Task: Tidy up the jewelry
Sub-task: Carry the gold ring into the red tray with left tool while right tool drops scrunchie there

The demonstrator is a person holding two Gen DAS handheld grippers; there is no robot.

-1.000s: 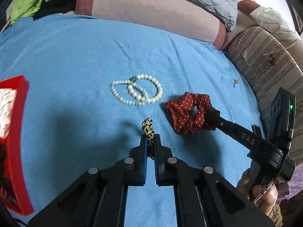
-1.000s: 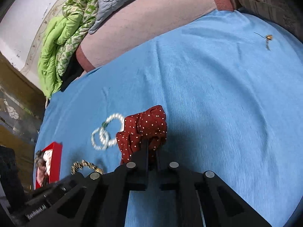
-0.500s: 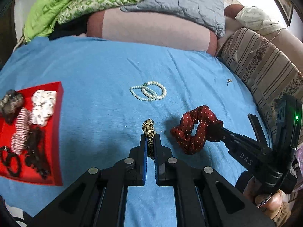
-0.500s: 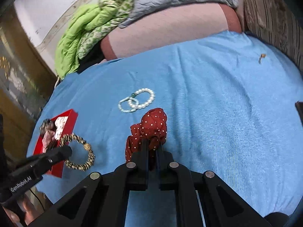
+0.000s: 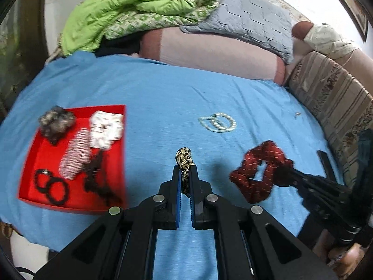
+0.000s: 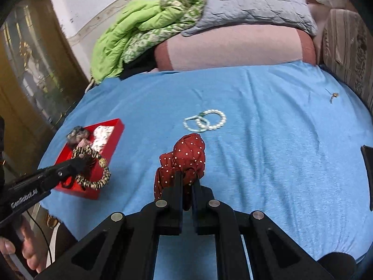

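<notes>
My left gripper (image 5: pixel 184 171) is shut on a leopard-print scrunchie (image 5: pixel 184 159), which hangs above the blue bedsheet just right of the red tray (image 5: pixel 77 113). From the right wrist view that scrunchie (image 6: pixel 95 172) hovers over the near corner of the tray (image 6: pixel 116 126) in the left gripper (image 6: pixel 81 161). My right gripper (image 6: pixel 186 177) is shut on a red polka-dot scrunchie (image 6: pixel 186 154), also lifted off the sheet; in the left wrist view the red scrunchie (image 5: pixel 261 170) hangs at the right. Two pearl bracelets (image 6: pixel 205 120) lie overlapped on the sheet (image 6: pixel 268 140) further back.
The tray holds a grey fluffy scrunchie (image 5: pixel 56 121), a white one (image 5: pixel 106 128), a striped one (image 5: pixel 74 156), black hair ties (image 5: pixel 52 186) and a dark clip. A small brooch (image 6: pixel 333 95) lies far right. Pillows and a green quilt (image 6: pixel 139 30) line the bed's back; a striped cushion (image 5: pixel 335 100) is on the right.
Both grippers have risen and drawn back from the sheet, each carrying its scrunchie. The left one has swung toward the red tray, which has come fully into view.
</notes>
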